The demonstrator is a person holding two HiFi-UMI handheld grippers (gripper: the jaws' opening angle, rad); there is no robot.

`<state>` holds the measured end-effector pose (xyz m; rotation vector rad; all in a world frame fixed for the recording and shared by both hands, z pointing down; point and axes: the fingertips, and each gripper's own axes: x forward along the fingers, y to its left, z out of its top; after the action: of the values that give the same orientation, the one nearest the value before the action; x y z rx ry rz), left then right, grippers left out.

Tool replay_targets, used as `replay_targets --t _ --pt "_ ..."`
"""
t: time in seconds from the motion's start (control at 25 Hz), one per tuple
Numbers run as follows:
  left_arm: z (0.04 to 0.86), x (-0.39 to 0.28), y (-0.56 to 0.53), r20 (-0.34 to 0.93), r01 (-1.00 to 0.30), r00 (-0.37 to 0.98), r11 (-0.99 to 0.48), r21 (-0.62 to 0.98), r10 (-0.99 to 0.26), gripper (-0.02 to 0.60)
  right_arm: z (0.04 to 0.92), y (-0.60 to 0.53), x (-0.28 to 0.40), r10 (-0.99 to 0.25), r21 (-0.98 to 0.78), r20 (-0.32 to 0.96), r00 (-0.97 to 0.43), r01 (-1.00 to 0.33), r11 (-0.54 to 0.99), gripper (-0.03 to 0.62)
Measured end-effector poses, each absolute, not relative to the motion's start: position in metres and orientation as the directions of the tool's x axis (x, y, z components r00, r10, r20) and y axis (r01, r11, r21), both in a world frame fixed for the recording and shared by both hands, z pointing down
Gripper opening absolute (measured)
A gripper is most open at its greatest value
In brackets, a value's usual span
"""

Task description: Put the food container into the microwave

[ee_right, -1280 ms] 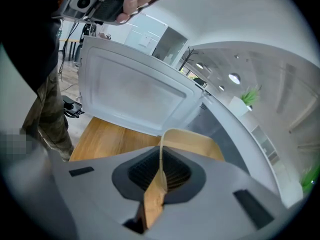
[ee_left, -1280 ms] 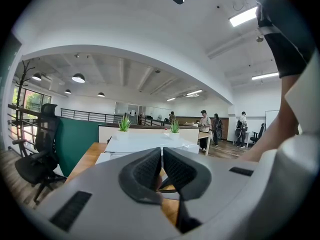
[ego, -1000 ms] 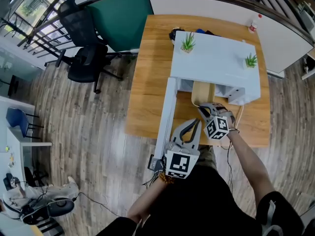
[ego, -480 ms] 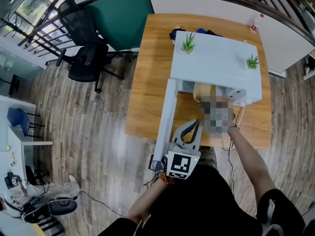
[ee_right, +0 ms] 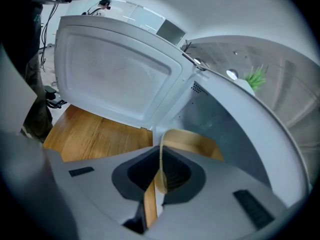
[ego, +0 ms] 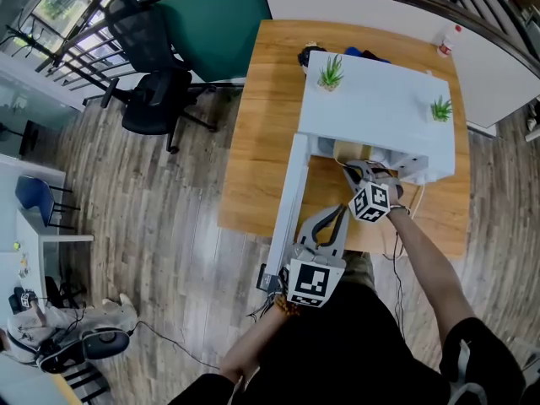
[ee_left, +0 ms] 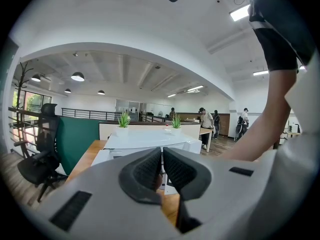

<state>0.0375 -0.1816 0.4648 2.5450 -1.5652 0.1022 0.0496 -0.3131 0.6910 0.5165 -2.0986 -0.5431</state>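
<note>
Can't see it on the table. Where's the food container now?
Right gripper view: the food container is pinched by its rim in the right gripper, at the microwave's open mouth, beside its swung-out door.

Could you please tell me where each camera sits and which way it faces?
Head view: on the person's head, facing down at the microwave; both grippers, arms.
Left gripper view: on the left gripper, facing level at the microwave; shut jaws, an arm.
Right gripper view: on the right gripper, facing into the microwave; jaws gripping the food container.
All share the microwave.
</note>
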Motion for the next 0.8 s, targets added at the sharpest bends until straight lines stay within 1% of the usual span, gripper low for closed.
replay_targets --t 0.28,0.8 --pt "0.468 0.036 -0.182 0.148 -0.894 0.447 -0.438 0.091 -0.882 0.032 0.698 -0.327 0.050 -0.572 0.580 0.653 -0.496 -0.158 0.799 0.023" --pt "0.470 0.051 -0.182 0.153 -0.880 0.475 -0.468 0.079 -0.867 0.031 0.722 -0.348 0.061 -0.601 0.567 0.670 -0.436 -0.222 0.793 0.025"
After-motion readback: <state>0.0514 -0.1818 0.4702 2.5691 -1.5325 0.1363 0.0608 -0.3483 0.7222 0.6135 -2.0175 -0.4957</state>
